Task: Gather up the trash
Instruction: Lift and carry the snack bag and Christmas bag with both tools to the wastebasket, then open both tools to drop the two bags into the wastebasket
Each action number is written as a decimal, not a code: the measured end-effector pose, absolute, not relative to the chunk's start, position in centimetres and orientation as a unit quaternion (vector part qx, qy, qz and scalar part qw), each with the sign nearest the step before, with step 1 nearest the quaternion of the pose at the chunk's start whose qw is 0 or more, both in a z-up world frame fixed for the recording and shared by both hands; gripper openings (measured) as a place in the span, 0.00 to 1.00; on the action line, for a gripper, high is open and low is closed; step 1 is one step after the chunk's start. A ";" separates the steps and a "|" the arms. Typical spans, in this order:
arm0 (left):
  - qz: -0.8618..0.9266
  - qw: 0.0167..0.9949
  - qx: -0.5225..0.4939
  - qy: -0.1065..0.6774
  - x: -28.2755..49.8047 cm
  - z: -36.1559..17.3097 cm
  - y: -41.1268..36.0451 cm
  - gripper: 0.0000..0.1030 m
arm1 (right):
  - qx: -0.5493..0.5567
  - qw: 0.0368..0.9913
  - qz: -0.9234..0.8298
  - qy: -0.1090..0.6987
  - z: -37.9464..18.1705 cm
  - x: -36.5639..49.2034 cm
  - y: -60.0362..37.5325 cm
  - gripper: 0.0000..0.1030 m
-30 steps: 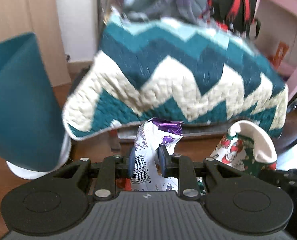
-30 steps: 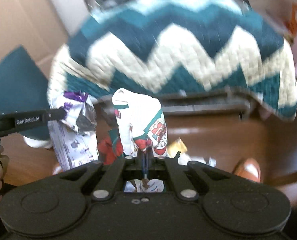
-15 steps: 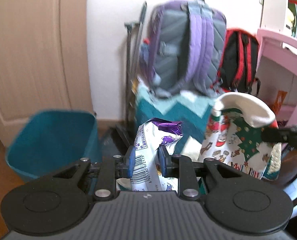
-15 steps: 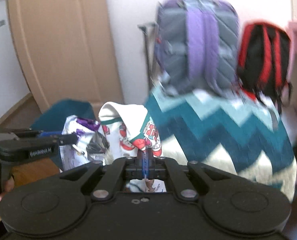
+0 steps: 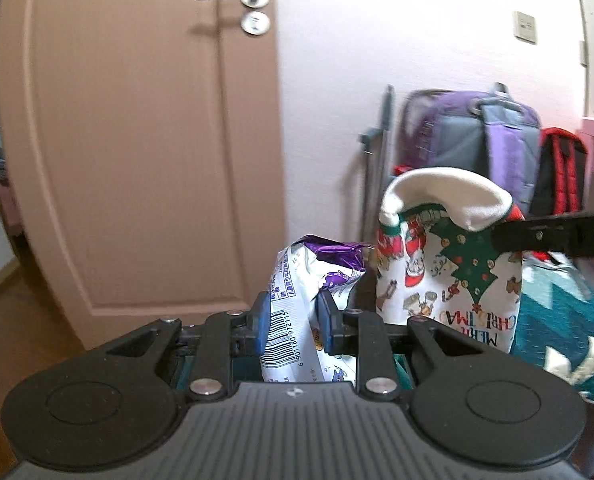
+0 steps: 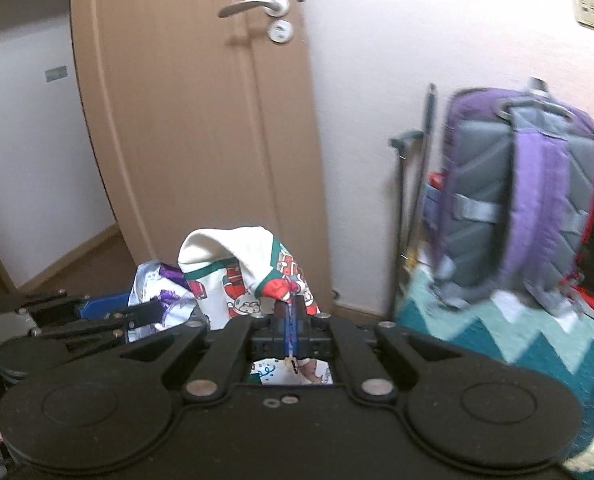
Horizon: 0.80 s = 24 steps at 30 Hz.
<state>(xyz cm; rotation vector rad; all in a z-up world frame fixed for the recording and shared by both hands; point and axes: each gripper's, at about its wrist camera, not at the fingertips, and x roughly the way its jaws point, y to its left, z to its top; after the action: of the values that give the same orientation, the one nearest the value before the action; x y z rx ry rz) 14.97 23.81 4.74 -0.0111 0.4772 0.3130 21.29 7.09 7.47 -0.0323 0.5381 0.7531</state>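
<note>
My left gripper (image 5: 292, 322) is clamped on a white-and-purple snack wrapper (image 5: 297, 300) that stands up between its blue pads at twelve o'clock. My right gripper (image 6: 291, 330) is pinched tight on the edge of a Christmas-print sock (image 6: 253, 276), which flops over at eleven o'clock. A wooden door (image 5: 137, 140) and a purple backpack (image 6: 517, 200) stand behind.
</note>
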 end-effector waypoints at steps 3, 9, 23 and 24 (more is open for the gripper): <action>0.173 0.957 0.016 0.231 15.0 4.9 25.9 0.23 | -0.009 0.891 0.371 0.261 7.4 22.2 10.0 0.00; 0.200 0.947 0.016 0.252 15.2 3.1 30.2 0.23 | -0.012 0.879 0.384 0.281 5.3 23.6 15.5 0.00; 0.202 0.924 -0.004 0.325 18.7 -6.0 34.4 0.23 | -0.052 0.834 0.387 0.390 -5.0 25.9 20.9 0.01; 0.197 0.923 -0.002 0.331 19.1 -6.4 34.3 0.23 | -0.058 0.830 0.387 0.398 -5.6 25.9 21.1 0.02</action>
<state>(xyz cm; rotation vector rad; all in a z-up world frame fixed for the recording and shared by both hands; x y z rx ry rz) 19.07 34.25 -6.42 -0.0043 0.6787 0.4051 25.86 21.10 -5.65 -0.1221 0.8451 0.8205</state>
